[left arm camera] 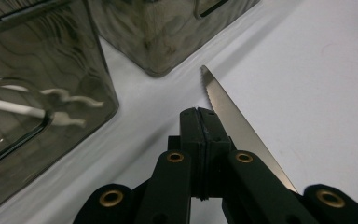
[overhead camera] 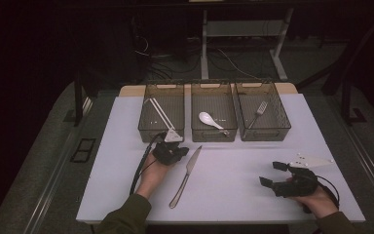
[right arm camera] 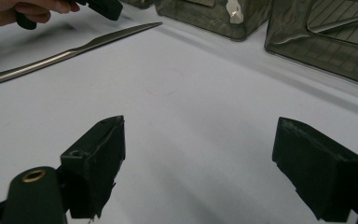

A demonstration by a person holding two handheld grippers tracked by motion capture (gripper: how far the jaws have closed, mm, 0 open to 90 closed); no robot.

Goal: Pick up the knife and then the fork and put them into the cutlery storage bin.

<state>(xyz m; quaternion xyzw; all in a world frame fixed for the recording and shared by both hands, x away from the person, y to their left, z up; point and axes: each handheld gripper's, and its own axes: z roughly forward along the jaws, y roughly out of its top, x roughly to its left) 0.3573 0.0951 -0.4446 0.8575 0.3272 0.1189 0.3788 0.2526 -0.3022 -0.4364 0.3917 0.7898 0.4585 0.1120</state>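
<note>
while the left gripper [left arm camera: 199, 114] is closed, the knife [overhead camera: 185, 177] lies beside it.

We held our left gripper [overhead camera: 175, 152] out over the table's left half, forearm reaching up from the bottom edge in a green sleeve, the bare hand [overhead camera: 152, 174] wrapped around its body and the cable trailing back along the wrist. In the left gripper view its jaws stood pressed flat together, nothing between them. Our right gripper [overhead camera: 271, 173] sat low at the near right, hand [overhead camera: 316, 199] behind it, pointing leftward, its jaws spread wide and empty in the right gripper view.
</note>
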